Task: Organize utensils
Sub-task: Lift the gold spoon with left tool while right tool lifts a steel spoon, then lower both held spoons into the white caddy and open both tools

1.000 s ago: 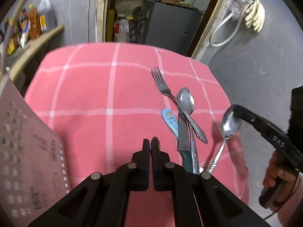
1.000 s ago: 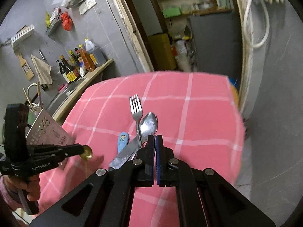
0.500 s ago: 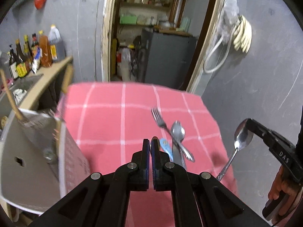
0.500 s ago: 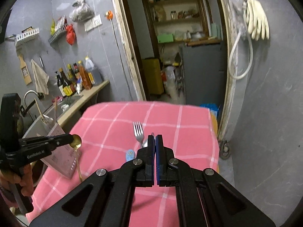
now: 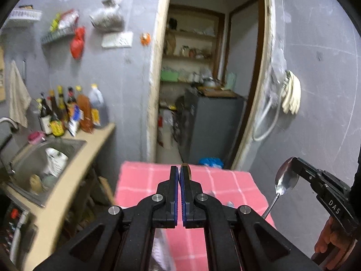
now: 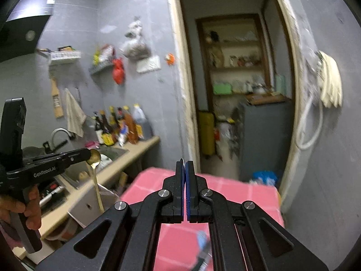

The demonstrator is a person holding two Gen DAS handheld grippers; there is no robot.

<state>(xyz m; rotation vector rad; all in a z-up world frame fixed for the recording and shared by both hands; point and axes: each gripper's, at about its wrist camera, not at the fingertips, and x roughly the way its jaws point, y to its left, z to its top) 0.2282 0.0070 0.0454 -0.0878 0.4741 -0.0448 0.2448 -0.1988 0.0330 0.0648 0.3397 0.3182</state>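
Left gripper (image 5: 179, 176): jaws pressed together on a gold spoon (image 6: 94, 158). From its own camera only a sliver of the bowl shows past the right fingertip; the right view shows the bowl clamped at the tip and the handle hanging down toward a grey holder (image 6: 88, 205) below it. Whether the handle end is inside the holder cannot be told; it is cut off behind the right gripper's frame.

Right gripper (image 6: 185, 166): jaws clamped on a silver spoon (image 5: 285, 180). Nothing of it shows from its own camera; the left view shows the bowl pinched at the tip, handle slanting down and lost behind the left gripper's arm.

Below both grippers: table (image 5: 140, 185) in pink checked cloth. Remaining utensils (image 6: 202, 244) lie under the right gripper, blurred, mostly hidden by its frame; a blue handle is all that can be made out.

Left of the left gripper: sink (image 5: 42, 155) with dishes, indistinct.

Beyond the sink: bottles (image 5: 74, 110) on the counter, labels unreadable.

Farthest: doorway (image 5: 203, 90) to a shelved room, blurred.
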